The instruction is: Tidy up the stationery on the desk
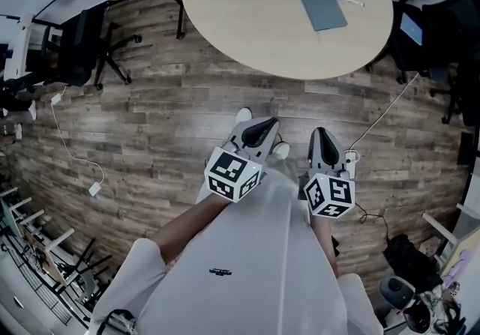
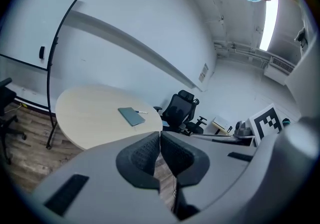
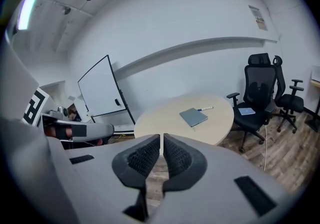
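Note:
A grey-blue notebook (image 1: 321, 6) lies on the round light-wood table (image 1: 247, 19), with a white pen with a blue cap (image 1: 349, 1) just beside it on the right. Both also show in the left gripper view, notebook (image 2: 131, 116) and pen (image 2: 142, 112), and in the right gripper view, notebook (image 3: 193, 117) and pen (image 3: 205, 109). My left gripper (image 1: 262, 131) and right gripper (image 1: 322, 142) hang side by side over the wooden floor, well short of the table. Both are shut with nothing between the jaws.
Black office chairs stand right of the table (image 1: 420, 26) and at the left (image 1: 82, 49). A whiteboard (image 3: 102, 90) stands beyond the table. A white cable with a plug (image 1: 95, 189) lies on the floor at left, another cable (image 1: 379, 120) at right. Clutter (image 1: 420, 288) fills the lower right.

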Tool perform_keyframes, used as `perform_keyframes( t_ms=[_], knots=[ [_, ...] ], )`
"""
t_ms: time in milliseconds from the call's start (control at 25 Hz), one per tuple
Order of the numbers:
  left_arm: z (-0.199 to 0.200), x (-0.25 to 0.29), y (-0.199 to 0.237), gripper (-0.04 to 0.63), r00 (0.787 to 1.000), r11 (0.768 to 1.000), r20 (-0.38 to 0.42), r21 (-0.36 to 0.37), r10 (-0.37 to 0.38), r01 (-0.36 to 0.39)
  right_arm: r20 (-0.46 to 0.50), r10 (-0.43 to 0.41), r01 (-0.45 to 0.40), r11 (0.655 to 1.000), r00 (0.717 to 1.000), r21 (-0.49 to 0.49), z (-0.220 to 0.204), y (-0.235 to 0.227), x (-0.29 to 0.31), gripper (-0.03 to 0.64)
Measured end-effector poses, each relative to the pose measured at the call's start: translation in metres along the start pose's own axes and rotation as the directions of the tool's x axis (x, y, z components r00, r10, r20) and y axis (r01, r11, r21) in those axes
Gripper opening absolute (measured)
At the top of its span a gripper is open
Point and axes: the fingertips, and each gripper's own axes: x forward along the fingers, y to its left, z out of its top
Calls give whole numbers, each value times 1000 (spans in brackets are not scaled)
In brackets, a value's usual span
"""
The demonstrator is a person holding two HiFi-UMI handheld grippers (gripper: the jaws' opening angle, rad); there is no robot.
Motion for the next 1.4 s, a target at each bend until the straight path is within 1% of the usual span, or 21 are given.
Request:
perform_keyframes(
  t_ms=[80, 160, 280, 360, 480, 600, 720, 840, 920, 1040, 1200, 1320, 1400],
  knots=[
    [24, 7, 18, 25, 999, 999, 9, 9, -34, 34, 22, -26, 25, 999, 999, 20, 22, 8, 19, 46],
    [46, 5, 39, 25, 997, 997, 11, 27, -76, 76, 43, -55, 53, 998, 998, 39, 38, 28, 40, 46],
    [69, -7, 76, 25, 992, 991, 7, 51, -128, 127, 66, -80, 77, 996, 995, 49, 50, 67, 72, 46],
    [78, -6, 95, 25, 988, 986, 2, 57, -155, 155, 74, -99, 95, 994, 992, 56, 54, 81, 88, 46],
    [90, 10, 113, 25, 982, 981, -10, 55, -188, 188, 73, -123, 119, 991, 990, 66, 57, 82, 105, 46],
    [98, 34, 117, 25, 979, 978, -27, 44, -203, 204, 54, -129, 125, 990, 990, 71, 58, 70, 111, 46],
    [103, 62, 118, 25, 976, 976, -57, 45, -209, 211, 44, -146, 141, 985, 988, 99, 62, 48, 118, 46],
    [108, 99, 112, 25, 977, 978, -78, 55, -198, 203, 45, -148, 142, 982, 988, 123, 74, 11, 133, 46],
    [112, 125, 110, 25, 980, 981, -83, 55, -183, 187, 46, -139, 132, 984, 989, 121, 84, -14, 148, 46],
    [116, 168, 104, 25, 984, 988, -103, 45, -144, 149, 38, -102, 99, 992, 994, 73, 104, -55, 168, 46],
    [130, 238, 89, 25, 986, 995, -144, 45, -86, 94, 9, -40, 40, 999, 999, 21, 142, -125, 196, 46],
    [142, 289, 81, 25, 988, 998, -154, 40, -33, 40, -11, 9, -8, 1000, 1000, 11, 166, -175, 221, 46],
    [146, 317, 78, 25, 987, 999, -158, 43, 7, 0, -19, 45, -45, 999, 999, 18, 173, -199, 236, 46]
  ],
)
